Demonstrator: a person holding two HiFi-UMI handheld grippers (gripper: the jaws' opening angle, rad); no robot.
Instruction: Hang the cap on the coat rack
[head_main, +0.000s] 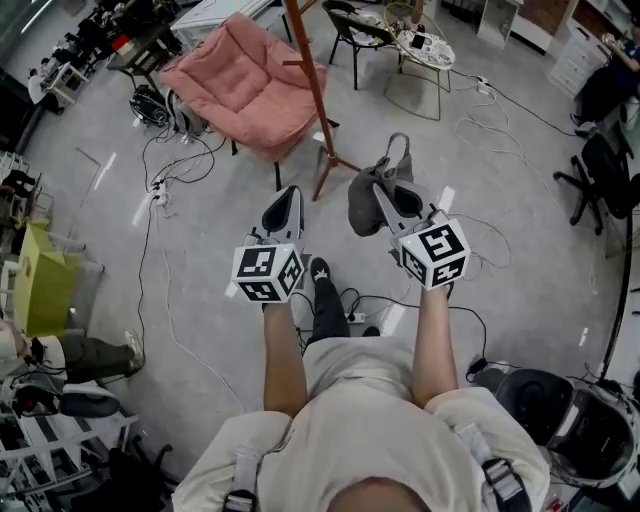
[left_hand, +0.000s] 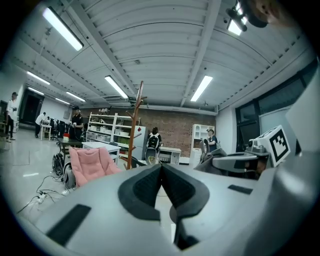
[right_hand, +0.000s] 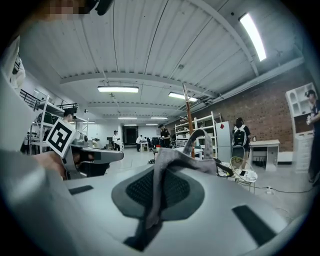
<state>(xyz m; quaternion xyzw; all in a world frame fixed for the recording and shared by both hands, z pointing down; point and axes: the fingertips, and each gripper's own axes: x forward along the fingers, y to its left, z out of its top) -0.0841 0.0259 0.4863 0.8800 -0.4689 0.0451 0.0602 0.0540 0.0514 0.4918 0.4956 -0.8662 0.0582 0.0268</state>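
Observation:
A grey cap (head_main: 372, 196) hangs from my right gripper (head_main: 385, 187), whose jaws are shut on the cap's fabric; in the right gripper view the cap (right_hand: 172, 165) drapes between the pads with its strap loop standing up. My left gripper (head_main: 289, 200) is shut with nothing in it, its pads (left_hand: 161, 186) meeting. The brown wooden coat rack (head_main: 316, 95) stands just beyond both grippers, its pole rising out of the head view's top. The coat rack (left_hand: 133, 130) shows ahead in the left gripper view, and the coat rack (right_hand: 189, 122) is ahead in the right gripper view too.
A pink folding chair (head_main: 243, 82) stands left of the rack. Cables and power strips (head_main: 160, 195) lie on the grey floor. A round table with chairs (head_main: 420, 45) is behind the rack. Helmets (head_main: 560, 415) lie at lower right. A person (head_main: 60, 355) sits at left.

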